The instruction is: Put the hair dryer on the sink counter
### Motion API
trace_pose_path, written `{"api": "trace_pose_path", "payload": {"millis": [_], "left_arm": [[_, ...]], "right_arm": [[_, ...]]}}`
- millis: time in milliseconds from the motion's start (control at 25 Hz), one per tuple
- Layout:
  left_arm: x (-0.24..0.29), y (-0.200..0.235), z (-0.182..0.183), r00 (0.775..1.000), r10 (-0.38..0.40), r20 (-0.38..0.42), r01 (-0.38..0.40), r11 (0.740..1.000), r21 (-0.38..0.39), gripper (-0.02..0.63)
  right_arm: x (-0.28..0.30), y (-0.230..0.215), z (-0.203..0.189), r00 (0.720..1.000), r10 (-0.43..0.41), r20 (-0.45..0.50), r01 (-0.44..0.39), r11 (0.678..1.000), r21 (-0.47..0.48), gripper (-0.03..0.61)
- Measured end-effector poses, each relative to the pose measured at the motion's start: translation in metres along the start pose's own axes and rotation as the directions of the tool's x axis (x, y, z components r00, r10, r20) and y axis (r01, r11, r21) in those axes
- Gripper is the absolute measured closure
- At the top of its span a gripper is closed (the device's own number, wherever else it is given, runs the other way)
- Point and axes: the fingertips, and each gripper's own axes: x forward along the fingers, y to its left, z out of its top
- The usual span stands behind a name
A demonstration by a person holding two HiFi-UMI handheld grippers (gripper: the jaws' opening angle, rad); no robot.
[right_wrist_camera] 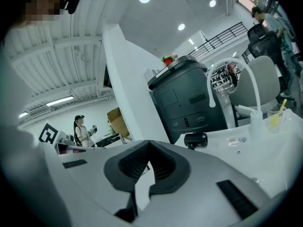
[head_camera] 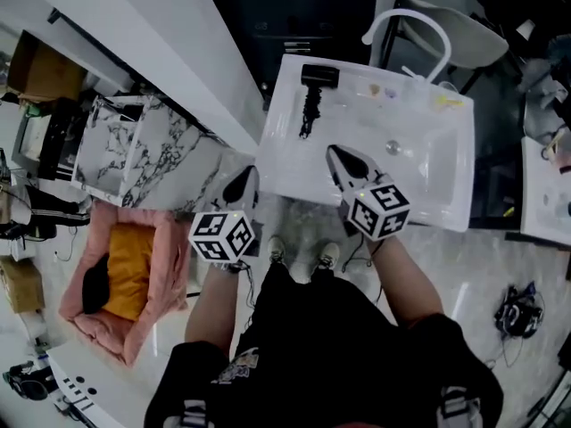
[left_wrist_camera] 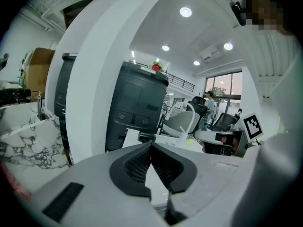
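Observation:
The black hair dryer (head_camera: 318, 76) lies on the white sink counter (head_camera: 294, 159) at its far left corner, and its dark cord (head_camera: 309, 112) trails toward me. In the right gripper view the hair dryer (right_wrist_camera: 195, 139) sits ahead on the counter, and in the left gripper view the hair dryer (left_wrist_camera: 147, 136) shows small just past the jaw tips. My left gripper (head_camera: 248, 178) hovers off the counter's near left edge, shut and holding nothing. Over the counter's near edge, my right gripper (head_camera: 336, 156) is also shut and holds nothing. Both are well short of the dryer.
A white arched faucet (head_camera: 408, 23) rises at the back of the basin, whose drain (head_camera: 393, 147) is to the right. A marble-patterned stand (head_camera: 134, 150) and a pink pet bed (head_camera: 125, 279) lie to the left. A dark grey cabinet (left_wrist_camera: 137, 108) stands behind the counter.

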Motion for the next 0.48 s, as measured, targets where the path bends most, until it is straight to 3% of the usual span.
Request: {"api": "trace_pose_path", "payload": {"millis": [240, 480], "left_arm": [[-0.041, 0.011, 0.002, 0.999, -0.040, 0.028, 0.040, 0.999, 0.001, 0.610], [-0.087, 0.029, 0.009, 0.991, -0.123, 0.053, 0.121, 0.992, 0.028, 0.611]], "right_arm": [[0.010, 0.047, -0.015, 1.000, 0.005, -0.008, -0.005, 1.000, -0.004, 0.580], [0.009, 0.107, -0.032, 0.999, -0.048, 0.016, 0.048, 0.999, -0.018, 0.580]]}}
